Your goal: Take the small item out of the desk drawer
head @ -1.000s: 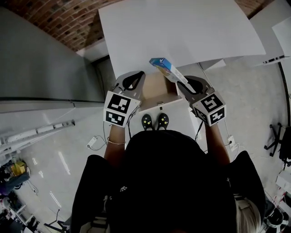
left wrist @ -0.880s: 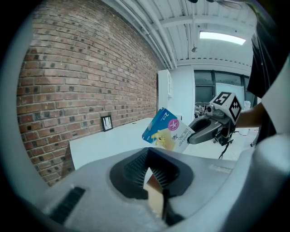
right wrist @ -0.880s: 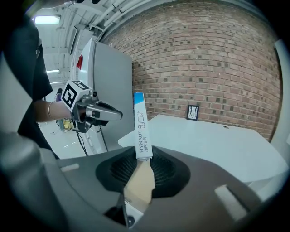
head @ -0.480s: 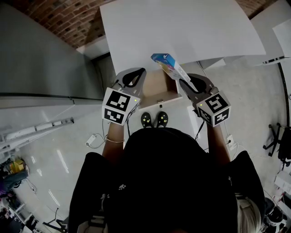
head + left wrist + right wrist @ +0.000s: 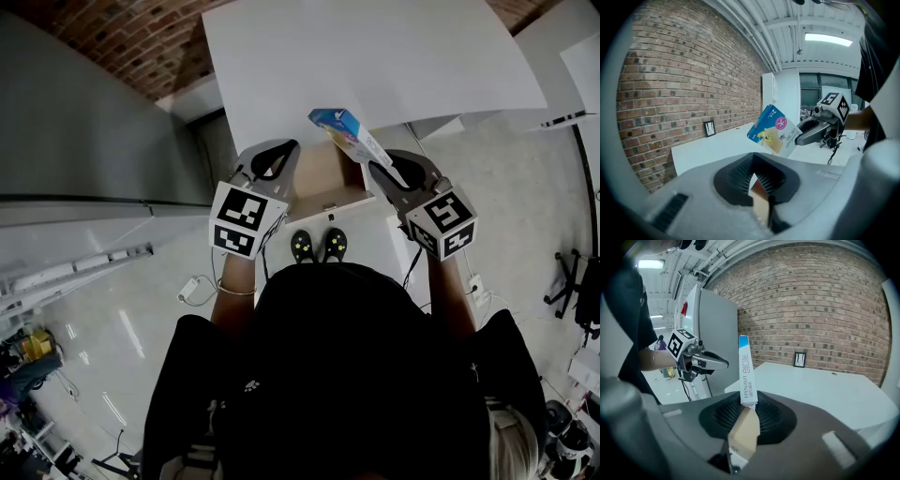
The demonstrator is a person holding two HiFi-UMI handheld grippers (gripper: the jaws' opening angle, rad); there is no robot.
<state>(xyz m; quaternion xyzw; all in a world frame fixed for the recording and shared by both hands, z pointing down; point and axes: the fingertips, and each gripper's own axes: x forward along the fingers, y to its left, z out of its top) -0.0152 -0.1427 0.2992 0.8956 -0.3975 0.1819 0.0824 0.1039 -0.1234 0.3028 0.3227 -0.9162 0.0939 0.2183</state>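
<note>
Small box (image 5: 348, 136): blue and white carton with print on its faces. It is out of the drawer (image 5: 328, 208) and held in the air, tilted. In the head view it lies over the drawer's far right corner and the front edge of the desk (image 5: 375, 56).

Right hand-held gripper (image 5: 373, 169): jaws clamped on the lower end of the small box; the rest of the carton sticks out past the fingertips.

Left hand-held gripper (image 5: 289, 150): jaws together, nothing between them. It sits at the drawer's left side, well apart from the box, and points down at a slant.

Drawer: pulled open under the desk, with a pale wood interior and a white front panel.

Desk: plain white top, set against a brick wall (image 5: 820, 305).

Other entries: a small black picture frame (image 5: 800, 359) on the brick wall; a grey cabinet (image 5: 94, 122) left of the desk; the person's shoes (image 5: 319, 248) on the floor just before the drawer front.
</note>
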